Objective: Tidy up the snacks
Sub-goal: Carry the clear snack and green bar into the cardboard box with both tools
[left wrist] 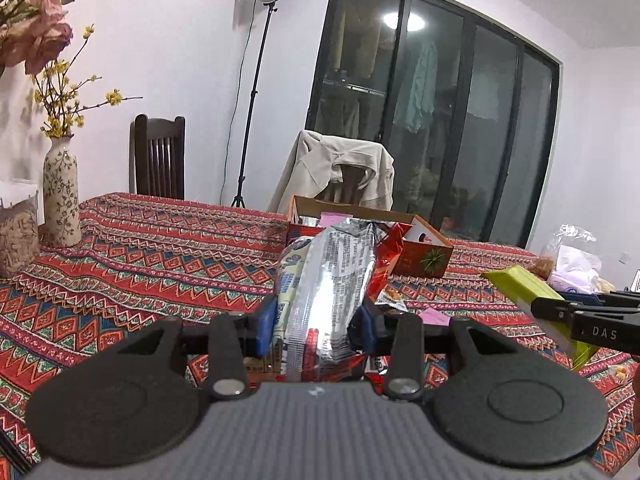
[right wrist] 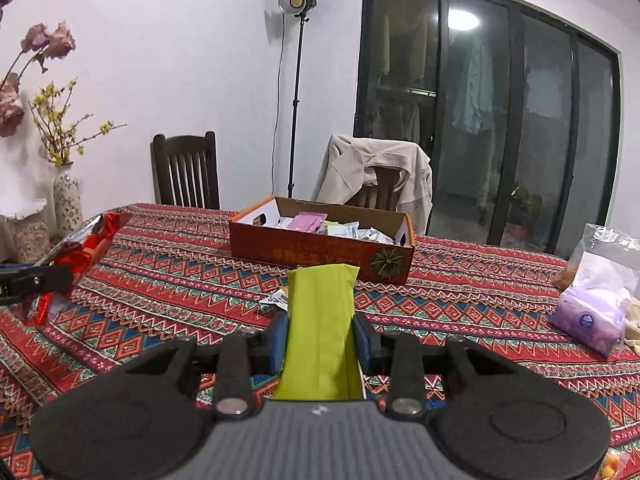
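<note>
My left gripper (left wrist: pixel 316 330) is shut on a silver and red snack packet (left wrist: pixel 328 280), held above the patterned tablecloth and pointing at the cardboard box (left wrist: pixel 426 258). My right gripper (right wrist: pixel 320 334) is shut on a lime-green snack pack (right wrist: pixel 320 320), which also shows at the right of the left wrist view as the green pack (left wrist: pixel 520 284). The open orange cardboard box (right wrist: pixel 320 254) sits ahead at mid-table with several small packets inside. In the right wrist view the left gripper's packet (right wrist: pixel 86 246) appears at the far left.
A flowered vase (left wrist: pixel 60 192) and a jar (left wrist: pixel 16 236) stand at the table's left. Clear bags with purple and white contents (right wrist: pixel 596 308) lie at the right. A small wrapper (right wrist: pixel 276 300) lies on the cloth before the box. Two chairs (right wrist: pixel 186 172) stand behind the table.
</note>
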The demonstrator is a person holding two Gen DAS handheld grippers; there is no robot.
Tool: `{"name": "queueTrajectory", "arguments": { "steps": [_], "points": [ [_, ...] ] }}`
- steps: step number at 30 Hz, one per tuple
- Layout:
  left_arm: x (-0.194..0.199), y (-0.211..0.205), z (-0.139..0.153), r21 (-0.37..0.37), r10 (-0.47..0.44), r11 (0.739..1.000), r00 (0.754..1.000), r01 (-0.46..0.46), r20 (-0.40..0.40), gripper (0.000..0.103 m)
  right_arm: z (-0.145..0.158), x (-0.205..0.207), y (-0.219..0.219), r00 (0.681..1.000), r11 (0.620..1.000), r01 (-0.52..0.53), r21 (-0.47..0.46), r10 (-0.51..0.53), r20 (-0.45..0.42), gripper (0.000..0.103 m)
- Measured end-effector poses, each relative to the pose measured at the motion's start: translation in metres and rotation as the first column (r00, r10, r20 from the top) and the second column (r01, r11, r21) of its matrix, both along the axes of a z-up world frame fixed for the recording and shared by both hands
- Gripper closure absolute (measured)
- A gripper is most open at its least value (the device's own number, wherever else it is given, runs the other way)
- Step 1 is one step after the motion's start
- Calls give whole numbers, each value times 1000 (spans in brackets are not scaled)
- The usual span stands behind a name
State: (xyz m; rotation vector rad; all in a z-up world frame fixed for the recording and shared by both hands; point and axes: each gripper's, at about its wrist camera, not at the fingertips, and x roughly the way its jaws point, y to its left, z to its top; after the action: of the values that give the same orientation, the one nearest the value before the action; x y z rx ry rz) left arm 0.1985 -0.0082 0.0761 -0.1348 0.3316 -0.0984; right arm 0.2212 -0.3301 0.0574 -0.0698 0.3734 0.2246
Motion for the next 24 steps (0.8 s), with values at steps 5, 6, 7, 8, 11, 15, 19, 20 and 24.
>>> {"name": "queueTrajectory", "arguments": {
  "steps": [5, 6, 7, 8, 11, 15, 19, 20, 24],
  "points": [
    [37, 1, 30, -34, -91, 995, 996, 92, 19, 61, 7, 9, -6, 999, 1000, -27, 15, 26, 18, 69],
    [49, 1, 38, -35, -105, 994, 994, 106, 19, 61, 12, 14, -8, 999, 999, -35, 19, 35, 29, 69],
    [64, 0, 47, -32, -120, 992, 993, 120, 19, 61, 17, 22, -9, 998, 999, -40, 24, 40, 39, 69],
    [79, 0, 55, -28, -134, 991, 991, 135, 19, 61, 24, 32, -11, 998, 998, -48, 31, 46, 52, 69],
    [134, -4, 75, -25, -166, 986, 986, 166, 6, 61, 47, 66, -19, 995, 996, -63, 65, 58, 81, 69],
    [222, -5, 81, -41, -144, 989, 989, 142, -33, 61, 76, 145, -31, 996, 992, -68, 103, 61, 71, 69],
    [315, 1, 72, -63, -119, 992, 984, 112, -131, 61, 85, 242, -47, 998, 980, -54, 189, 58, -17, 69],
    [337, 4, 67, -64, -95, 994, 983, 86, -160, 61, 84, 268, -50, 997, 977, -44, 206, 56, -50, 69],
    [409, 4, 46, -53, -53, 998, 971, 41, -234, 61, 70, 354, -66, 986, 951, 21, 308, 32, -165, 69]
  ]
}}
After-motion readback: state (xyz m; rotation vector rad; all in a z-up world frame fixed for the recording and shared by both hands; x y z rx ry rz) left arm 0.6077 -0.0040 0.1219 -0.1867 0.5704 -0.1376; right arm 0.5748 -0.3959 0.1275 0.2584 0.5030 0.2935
